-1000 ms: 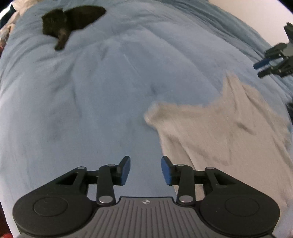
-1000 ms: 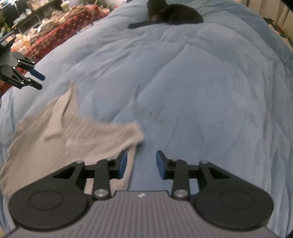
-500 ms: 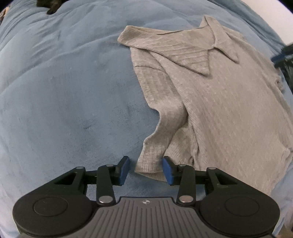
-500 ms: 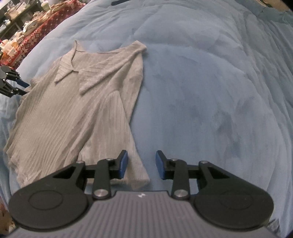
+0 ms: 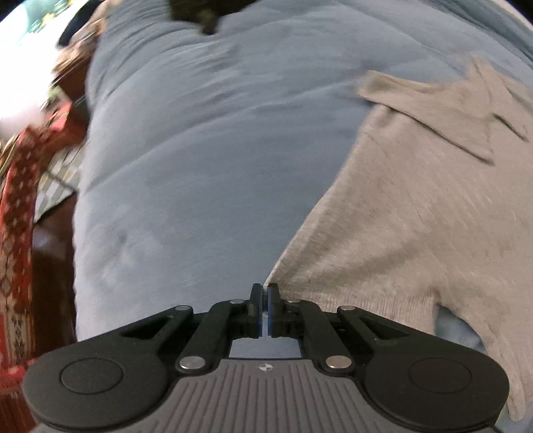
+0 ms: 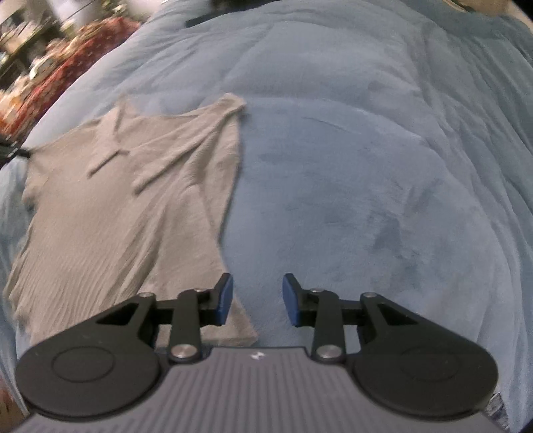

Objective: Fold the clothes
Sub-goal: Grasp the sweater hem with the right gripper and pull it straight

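Lying flat on the blue blanket point(image 6: 366, 166) is the grey shirt point(image 6: 133, 200), collar away from both cameras. The left gripper point(image 5: 265, 299) has its jaws pressed together on a bottom corner of the shirt. The right gripper point(image 6: 256, 299) is closing, its pads not yet touching; the other bottom corner lies under its left finger.

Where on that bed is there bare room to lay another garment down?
The blue blanket lies bare on the grey shirt's right, out past the right claw. A dark shape borders the far end. Clutter crowds the left bedside.
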